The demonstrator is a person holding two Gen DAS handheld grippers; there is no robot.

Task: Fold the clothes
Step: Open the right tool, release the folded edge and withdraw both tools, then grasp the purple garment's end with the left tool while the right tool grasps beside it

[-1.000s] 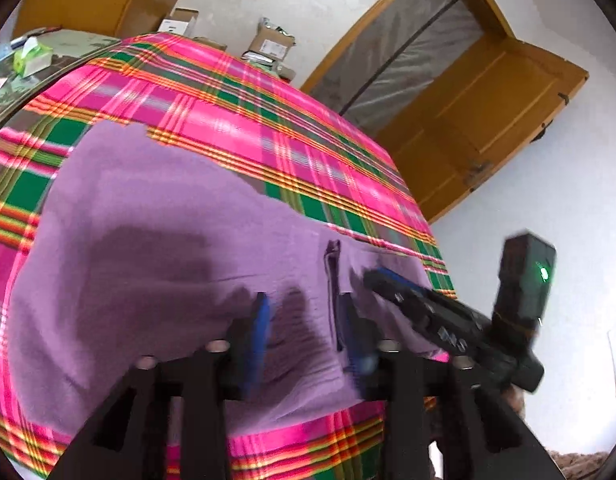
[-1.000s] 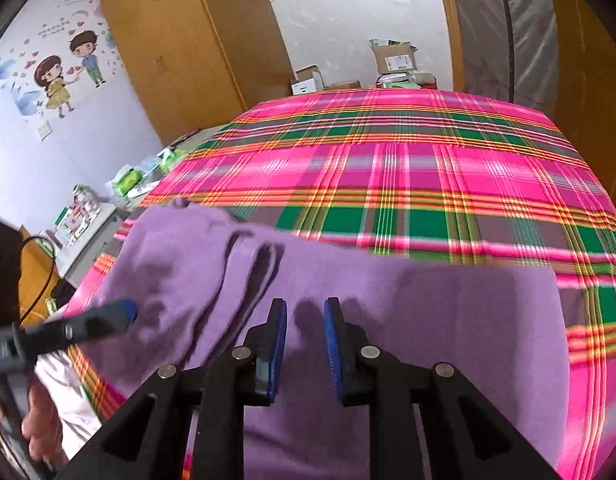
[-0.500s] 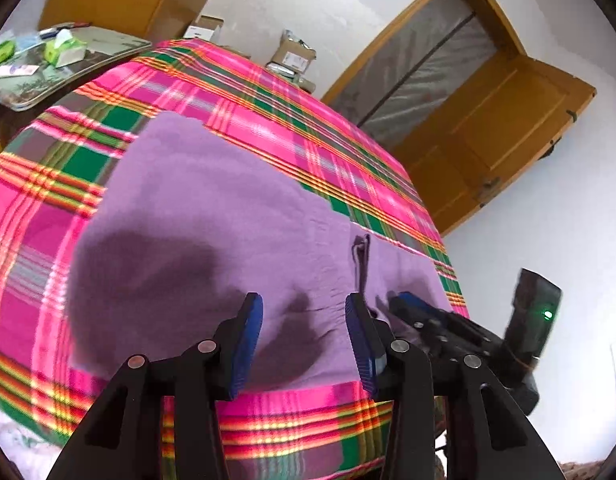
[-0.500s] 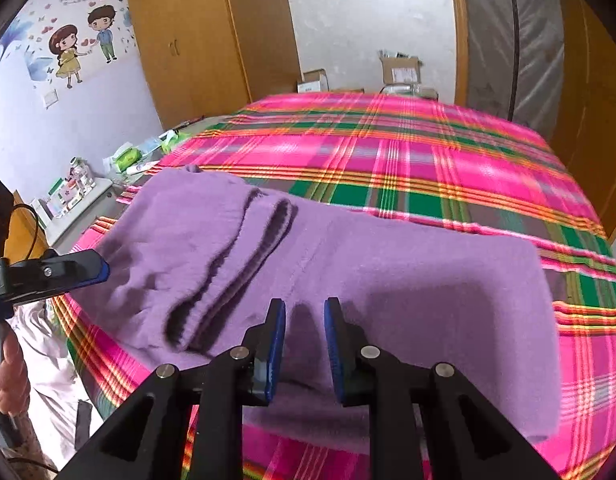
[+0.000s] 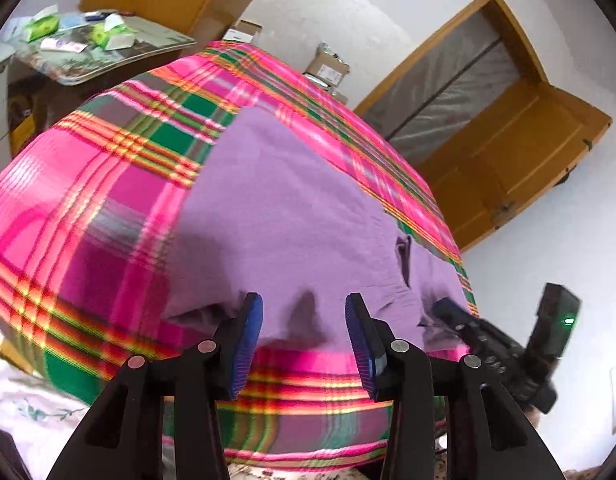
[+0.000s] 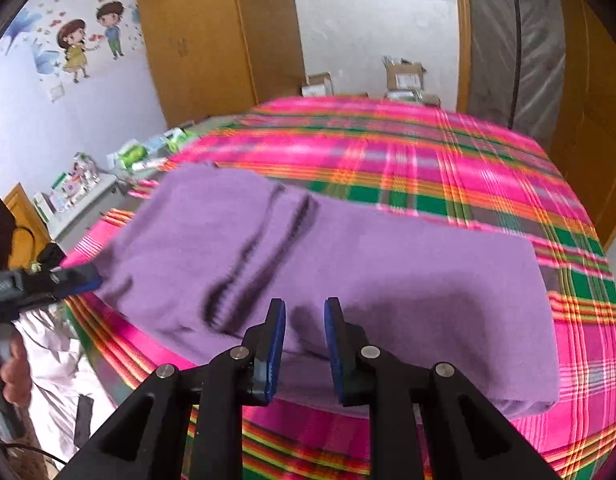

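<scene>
so we've got the soft purple knit garment (image 6: 348,264) spread flat on the bed with the pink, green and orange plaid cover (image 6: 448,152), sitting close to the near edge. it already looks folded into a long rectangle, with a couple of dark creases running through its left part in the right wrist view, probably where a sleeve or the neck got tucked over. our guess is it's parked at the near edge so both tools can get at the hem without stretching across the bed.

the left gripper (image 5: 304,340) hangs just past the garment's near edge with its blue pads (image 5: 250,332) well apart and nothing between them. fabric sits just ahead of and below the tips, not touching as far as we can tell. the right gripper (image 6: 305,350) is held over the middle of the near hem, pads closer together but there's a clear gap and no cloth pinched in there either. so neither one is holding anything.

in the left wrist view the right gripper pokes in near the garment's right corner, and in the right wrist view the left one sits by the left corner, a hand below it on the handle. looks like we're between folds, lining up for the next grab. things are a bit blurry, so contact is hard to call.
</scene>
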